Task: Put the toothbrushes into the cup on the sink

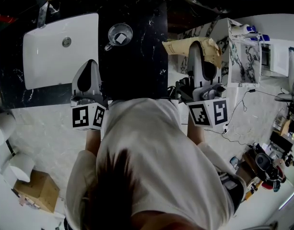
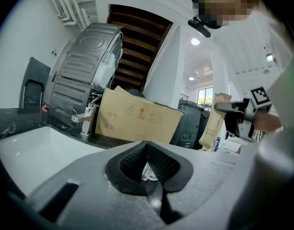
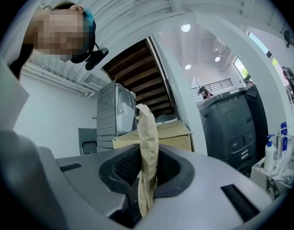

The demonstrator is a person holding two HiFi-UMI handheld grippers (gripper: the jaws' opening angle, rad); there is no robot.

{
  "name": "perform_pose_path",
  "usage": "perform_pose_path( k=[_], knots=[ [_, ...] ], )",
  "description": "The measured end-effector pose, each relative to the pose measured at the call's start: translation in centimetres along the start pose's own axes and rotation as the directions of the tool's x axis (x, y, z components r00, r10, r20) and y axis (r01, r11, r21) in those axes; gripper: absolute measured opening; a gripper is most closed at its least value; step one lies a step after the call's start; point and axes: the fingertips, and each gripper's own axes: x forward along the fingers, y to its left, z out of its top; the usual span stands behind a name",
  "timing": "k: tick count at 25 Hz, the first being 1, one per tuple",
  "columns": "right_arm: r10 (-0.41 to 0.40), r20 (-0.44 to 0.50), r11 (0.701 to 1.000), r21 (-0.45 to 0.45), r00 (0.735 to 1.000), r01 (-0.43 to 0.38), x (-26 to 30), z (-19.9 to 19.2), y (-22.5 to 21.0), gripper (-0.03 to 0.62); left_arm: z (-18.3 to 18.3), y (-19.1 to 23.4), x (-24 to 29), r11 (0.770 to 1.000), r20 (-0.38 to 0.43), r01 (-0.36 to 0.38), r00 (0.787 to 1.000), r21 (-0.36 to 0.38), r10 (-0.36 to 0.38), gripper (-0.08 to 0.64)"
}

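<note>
A clear glass cup (image 1: pixel 119 34) stands on the black counter (image 1: pixel 137 66), right of the white sink basin (image 1: pixel 51 56). My left gripper (image 1: pixel 91 62) hovers over the counter's near edge, below and left of the cup, shut with nothing in it (image 2: pixel 147 143). My right gripper (image 1: pixel 197 43) is off the counter's right side and is shut on a crumpled brown paper packet (image 1: pixel 178 47). That packet (image 3: pixel 147 128) sticks up between the pads in the right gripper view. No bare toothbrush shows in any view.
A tap (image 1: pixel 41 8) stands behind the basin. A marble-patterned cabinet (image 1: pixel 242 56) with bottles on top is to the right. Toilet rolls (image 1: pixel 3 128) and a cardboard box (image 1: pixel 36 190) lie at the lower left. Cables and tools (image 1: pixel 266 162) clutter the floor at right.
</note>
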Motion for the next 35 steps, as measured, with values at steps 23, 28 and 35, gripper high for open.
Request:
perform_pose_path(
  k=[23,28,35],
  knots=[
    [0.126,0.158,0.992,-0.045,0.979,-0.12,5.9,6.0,3.3,0.055,-0.3,1.5,-0.6,0.999,0.003,-0.043,0.999,-0.026,0.043,0.009],
    [0.163,0.123,0.987,-0.014,0.979,-0.163,7.2,4.8,4.9,0.054,-0.7,1.6,-0.7,0.998,-0.007,-0.046,0.999,-0.033,0.045,0.009],
    [0.222,0.076,0.975,0.004,0.972,-0.223,8.8,2.4,7.3,0.052,-1.1,2.0,-1.3,0.997,-0.006,-0.052,0.999,-0.05,0.052,0.009]
  ],
)
